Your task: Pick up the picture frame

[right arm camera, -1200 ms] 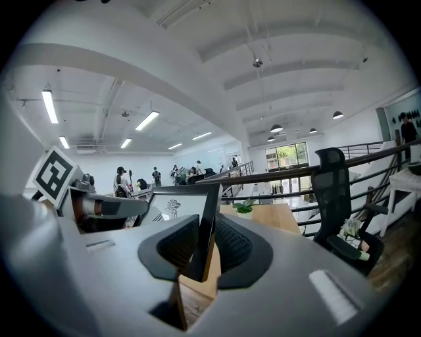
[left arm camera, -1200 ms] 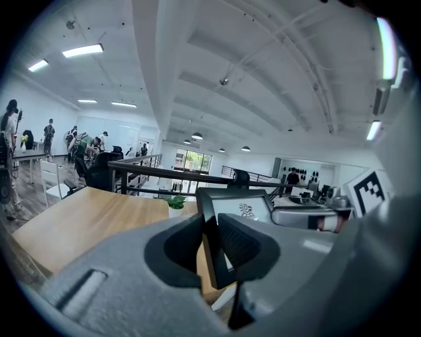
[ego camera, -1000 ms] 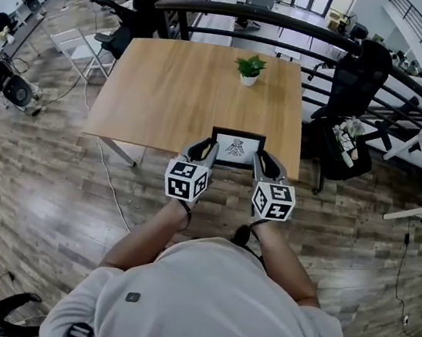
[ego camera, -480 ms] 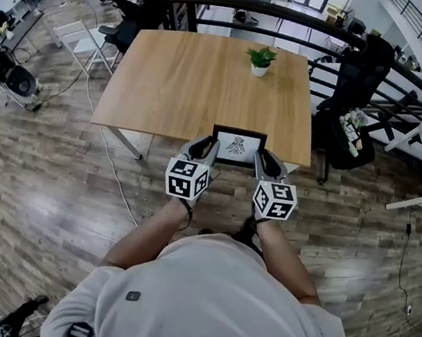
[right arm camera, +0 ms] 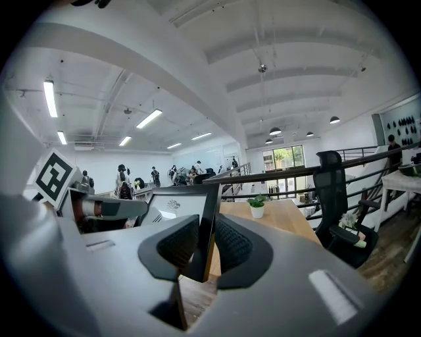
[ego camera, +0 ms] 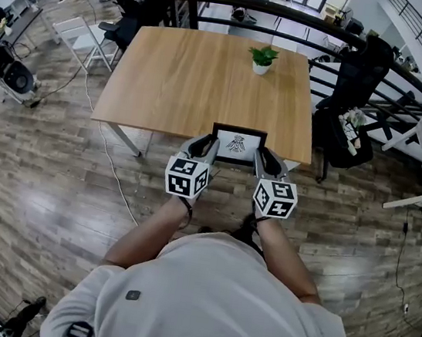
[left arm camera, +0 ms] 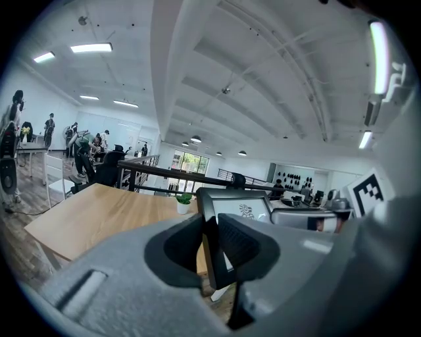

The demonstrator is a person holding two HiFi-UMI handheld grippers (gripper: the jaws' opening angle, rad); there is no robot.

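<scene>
Head view: left gripper, right gripper clamp picture frame, seemingly airborne.

The head view looks steeply down from above the person, with the wooden table at upper middle. Each gripper view sits close behind its own jaws, facing across that table; both share the potted plant and the picture frame.

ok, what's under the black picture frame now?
The black rectangular picture frame hangs clamped in the left gripper and right gripper. Below its lower edge: the near edge of the light wooden table and brown plank floor. Directly beneath is hidden by the jaws.
</scene>
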